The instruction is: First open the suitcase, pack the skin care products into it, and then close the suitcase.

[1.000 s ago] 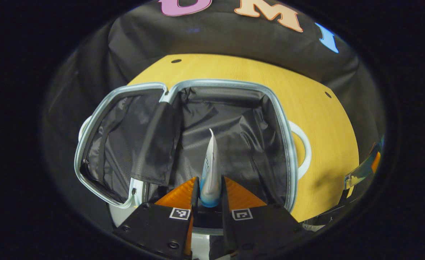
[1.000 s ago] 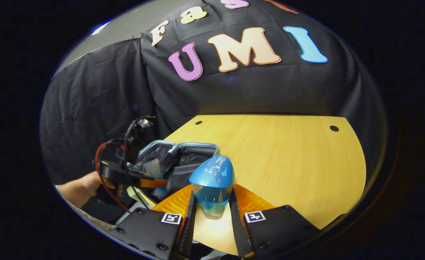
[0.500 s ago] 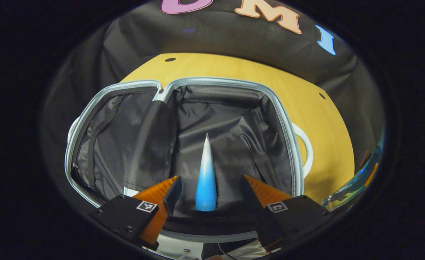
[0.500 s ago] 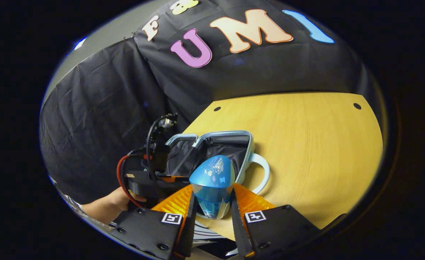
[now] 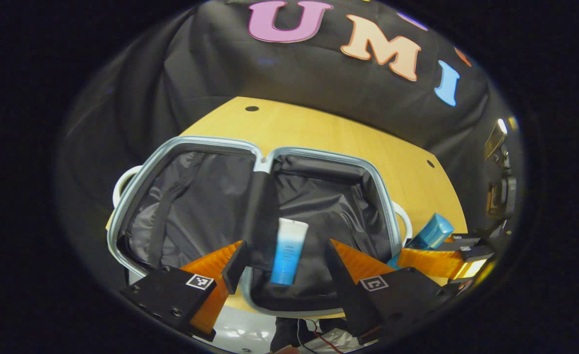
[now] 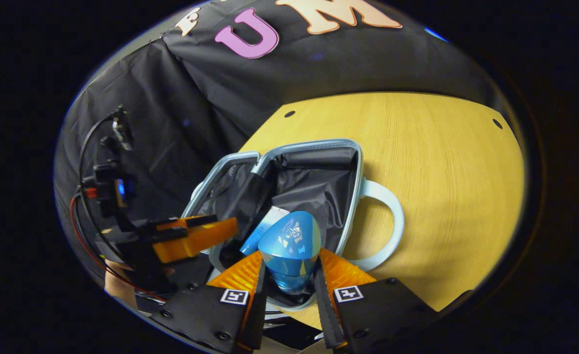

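Suitcase [image 5: 191, 206], dark-lined, lies open holding a flat tube [image 5: 286, 250]; left gripper [image 5: 282, 260] gapes empty above it, right gripper [image 6: 289, 275] clamps a glossy bottle [image 6: 289, 246].

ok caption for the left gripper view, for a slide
Open left gripper above the open suitcase, tube lying inside; right gripper brings a blue bottle alongside.

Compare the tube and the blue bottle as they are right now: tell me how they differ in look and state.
The tube lies loose on the lining inside the open suitcase, free between the open fingers of the left gripper; the blue bottle is clamped in the right gripper, above the suitcase's edge. The tube is flat and fades from white to blue; the bottle is rounded, glossy and blue throughout. Both are skin care products in blue tones.
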Demonstrator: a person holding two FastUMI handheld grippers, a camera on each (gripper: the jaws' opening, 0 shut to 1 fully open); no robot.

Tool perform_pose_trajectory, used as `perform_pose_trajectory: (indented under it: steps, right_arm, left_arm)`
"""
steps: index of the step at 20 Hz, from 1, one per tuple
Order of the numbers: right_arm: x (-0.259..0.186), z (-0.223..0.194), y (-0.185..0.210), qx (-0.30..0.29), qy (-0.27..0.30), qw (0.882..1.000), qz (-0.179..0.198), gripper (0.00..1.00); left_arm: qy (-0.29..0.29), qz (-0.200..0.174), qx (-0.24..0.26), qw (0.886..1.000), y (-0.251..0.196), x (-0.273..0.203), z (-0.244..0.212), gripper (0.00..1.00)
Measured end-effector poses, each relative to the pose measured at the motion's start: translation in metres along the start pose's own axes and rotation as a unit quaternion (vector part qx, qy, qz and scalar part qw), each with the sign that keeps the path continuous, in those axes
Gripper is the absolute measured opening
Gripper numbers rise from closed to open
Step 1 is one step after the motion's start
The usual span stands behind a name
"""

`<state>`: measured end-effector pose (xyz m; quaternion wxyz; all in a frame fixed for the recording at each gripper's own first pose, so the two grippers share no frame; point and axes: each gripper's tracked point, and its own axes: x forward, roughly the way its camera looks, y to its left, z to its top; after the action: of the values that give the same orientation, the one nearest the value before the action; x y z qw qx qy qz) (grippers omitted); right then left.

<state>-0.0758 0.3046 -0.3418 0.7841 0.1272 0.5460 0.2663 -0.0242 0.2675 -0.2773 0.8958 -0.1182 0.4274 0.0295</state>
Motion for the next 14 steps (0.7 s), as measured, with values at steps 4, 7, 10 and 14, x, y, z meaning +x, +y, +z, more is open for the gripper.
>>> perform_pose_trajectory:
  steps: [4,7,10,14]
  right_arm:
    - [0.032,-0.011,0.002,0.002,0.02,1.0,-0.021,0.48]
    - [0.048,0.0,0.01,0.005,0.005,1.0,-0.028,0.48]
    - [0.057,0.012,0.012,0.008,-0.007,0.999,-0.041,0.48]
    - [0.056,0.028,0.023,0.01,-0.035,0.999,-0.037,0.71]
  left_arm:
    - [-0.004,0.026,-0.029,0.999,0.052,-0.01,0.003,0.92]
    - [-0.01,0.042,-0.052,0.998,0.086,-0.018,0.006,0.93]
    - [-0.01,0.055,-0.077,0.995,0.119,-0.021,0.01,0.93]
    - [-0.026,0.076,-0.092,0.992,0.162,-0.025,0.025,0.92]
